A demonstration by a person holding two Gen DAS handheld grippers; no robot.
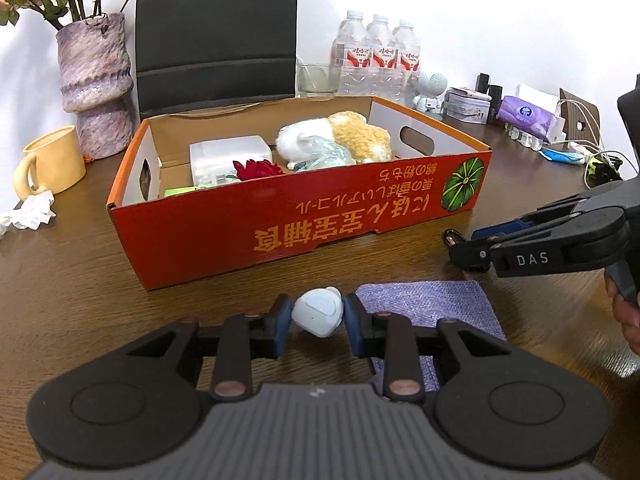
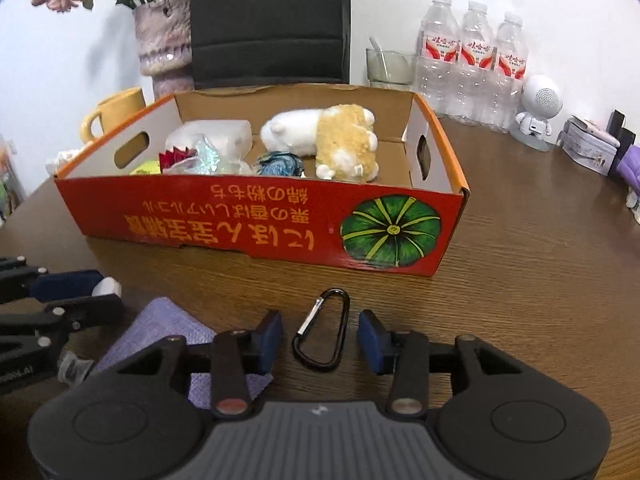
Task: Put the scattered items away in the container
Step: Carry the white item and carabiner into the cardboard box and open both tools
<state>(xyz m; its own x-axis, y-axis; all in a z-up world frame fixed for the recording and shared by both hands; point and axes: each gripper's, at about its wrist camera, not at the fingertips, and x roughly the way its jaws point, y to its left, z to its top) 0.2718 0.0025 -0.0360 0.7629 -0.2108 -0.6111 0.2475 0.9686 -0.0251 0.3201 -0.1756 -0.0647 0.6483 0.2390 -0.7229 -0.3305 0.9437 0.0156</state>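
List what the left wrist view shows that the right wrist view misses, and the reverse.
Left wrist only: the left tool shut on the white earbud case, crumpled tissue, cables at the table's far right.

Right wrist only: the whole carabiner lying between the open right tool fingers, apart from both.

Both: the orange box holding a plush toy, the purple cloth, yellow mug, vase, three bottles.
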